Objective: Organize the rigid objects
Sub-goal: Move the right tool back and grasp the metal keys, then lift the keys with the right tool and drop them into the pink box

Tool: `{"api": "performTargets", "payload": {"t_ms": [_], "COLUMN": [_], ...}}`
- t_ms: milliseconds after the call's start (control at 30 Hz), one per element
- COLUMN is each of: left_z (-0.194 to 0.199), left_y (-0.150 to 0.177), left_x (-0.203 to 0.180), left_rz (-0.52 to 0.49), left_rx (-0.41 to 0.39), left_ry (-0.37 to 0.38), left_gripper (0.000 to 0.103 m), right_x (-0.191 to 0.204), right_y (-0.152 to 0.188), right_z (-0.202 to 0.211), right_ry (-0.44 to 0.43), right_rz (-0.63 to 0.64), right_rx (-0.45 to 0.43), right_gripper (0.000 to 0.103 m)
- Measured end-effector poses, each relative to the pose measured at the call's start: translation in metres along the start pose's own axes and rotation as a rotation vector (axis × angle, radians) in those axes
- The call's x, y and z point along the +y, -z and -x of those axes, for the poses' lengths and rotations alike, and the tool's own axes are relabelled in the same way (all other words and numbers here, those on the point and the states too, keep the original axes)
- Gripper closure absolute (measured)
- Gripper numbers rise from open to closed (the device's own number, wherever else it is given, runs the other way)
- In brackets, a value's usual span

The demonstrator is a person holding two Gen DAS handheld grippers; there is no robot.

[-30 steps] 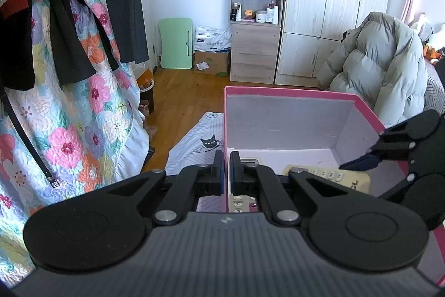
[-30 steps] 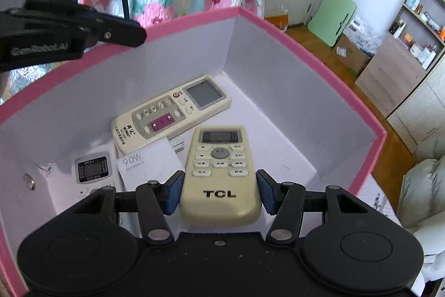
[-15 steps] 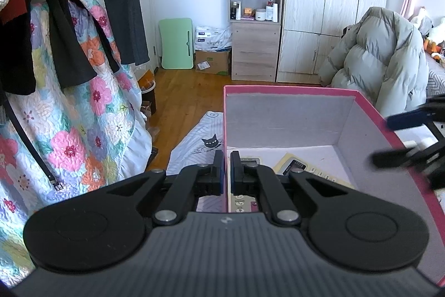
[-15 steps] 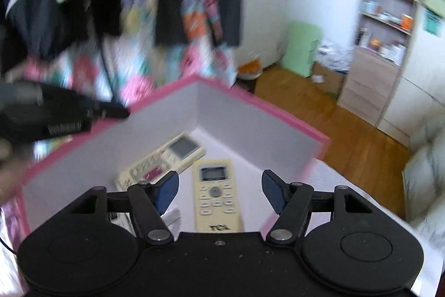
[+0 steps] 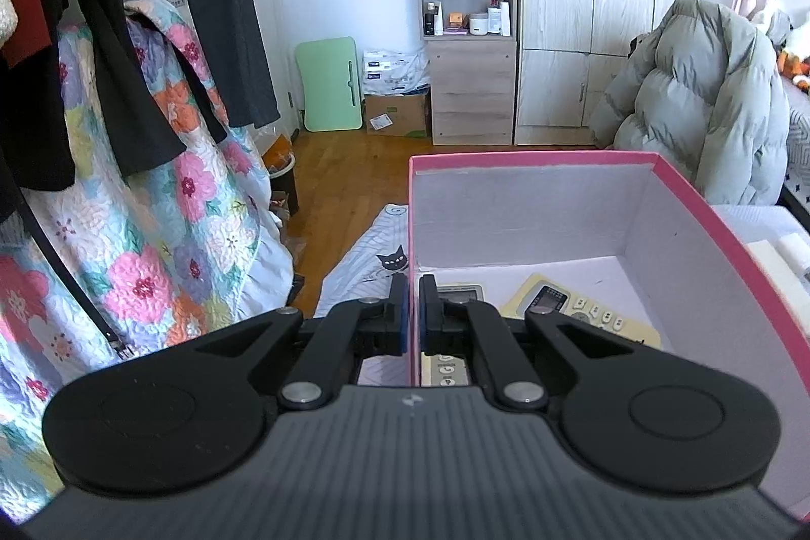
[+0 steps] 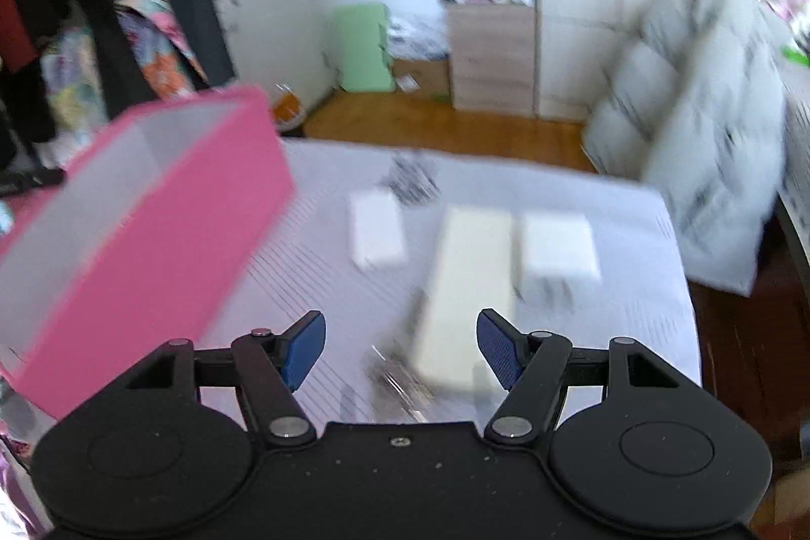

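Note:
A pink box (image 5: 703, 206) with a white inside holds a cream remote (image 5: 582, 312) and a smaller remote (image 5: 458, 292). My left gripper (image 5: 413, 312) is shut on the box's near left wall. In the blurred right wrist view the pink box (image 6: 167, 231) stands at the left. My right gripper (image 6: 402, 350) is open and empty above the white tabletop (image 6: 633, 312). A long cream block (image 6: 466, 292) lies just ahead between its fingers. A white box (image 6: 557, 249) and a smaller white item (image 6: 377, 229) lie beyond.
A floral quilt (image 5: 152, 236) and dark clothes (image 5: 126, 34) hang at the left. A grey puffer coat (image 5: 698, 105) sits at the right. A shelf unit (image 5: 468, 34) and wardrobe stand at the back across the wooden floor.
My right gripper let go of the TCL remote inside the box, lifted out and swung right over the table. My left gripper has stayed shut on the box wall.

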State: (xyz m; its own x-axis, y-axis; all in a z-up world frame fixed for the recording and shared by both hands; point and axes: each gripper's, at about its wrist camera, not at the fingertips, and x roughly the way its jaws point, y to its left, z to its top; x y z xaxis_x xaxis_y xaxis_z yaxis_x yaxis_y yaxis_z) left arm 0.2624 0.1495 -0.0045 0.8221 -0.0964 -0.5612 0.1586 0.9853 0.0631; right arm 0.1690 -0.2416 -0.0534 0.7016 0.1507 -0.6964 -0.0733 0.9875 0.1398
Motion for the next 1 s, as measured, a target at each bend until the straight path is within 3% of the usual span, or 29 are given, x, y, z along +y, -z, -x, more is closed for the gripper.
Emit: {"api": "performTargets", "payload": {"t_ms": [167,333,533,567,600,667,733,900,933,1000], "left_z": [0.002,0.003,0.003,0.002,0.002,0.001,0.001,-0.001,-0.002,-0.001], "left_y": [0.000,0.000,-0.001,-0.002,-0.001,-0.001,-0.001,-0.001,-0.001,0.000], "left_x": [0.000,-0.001,-0.010,-0.010,-0.011,-0.008,-0.007,-0.011,-0.011,-0.011], "left_rz": [0.000,-0.007,-0.058,-0.065,-0.069,-0.063,-0.054,-0.072,-0.072,-0.068], "left_rx": [-0.005,-0.004,-0.006,-0.005,-0.005,-0.003,0.004,0.006,0.006,0.005], "left_ry": [-0.010,-0.024,-0.069,-0.073,-0.073,-0.064,-0.054,-0.065,-0.069,-0.069], "left_gripper": [0.100,0.100,0.099,0.099,0.099,0.099,0.099,0.099,0.099,0.099], "right_x": [-0.013,-0.002,0.029,0.031,0.031,0.029,0.025,0.016,0.015,0.010], "right_y": [0.023,0.038,0.041,0.043,0.042,0.042,0.043,0.042,0.043,0.044], "right_z": [-0.015,-0.021,-0.032,-0.033,-0.033,-0.032,-0.028,-0.022,-0.023,-0.025], "right_ry": [-0.072,-0.171,0.011,0.030,0.038,0.055,0.059,0.041,0.038,0.025], "right_rz": [-0.054,-0.104,0.098,0.099,0.079,0.039,-0.010,-0.114,-0.129,-0.173], "right_rx": [0.095,0.084,0.001,-0.014,-0.023,-0.039,-0.070,-0.069,-0.065,-0.052], "right_gripper": [0.037,0.044,0.064,0.067,0.078,0.079,0.093,0.094,0.088,0.088]}}
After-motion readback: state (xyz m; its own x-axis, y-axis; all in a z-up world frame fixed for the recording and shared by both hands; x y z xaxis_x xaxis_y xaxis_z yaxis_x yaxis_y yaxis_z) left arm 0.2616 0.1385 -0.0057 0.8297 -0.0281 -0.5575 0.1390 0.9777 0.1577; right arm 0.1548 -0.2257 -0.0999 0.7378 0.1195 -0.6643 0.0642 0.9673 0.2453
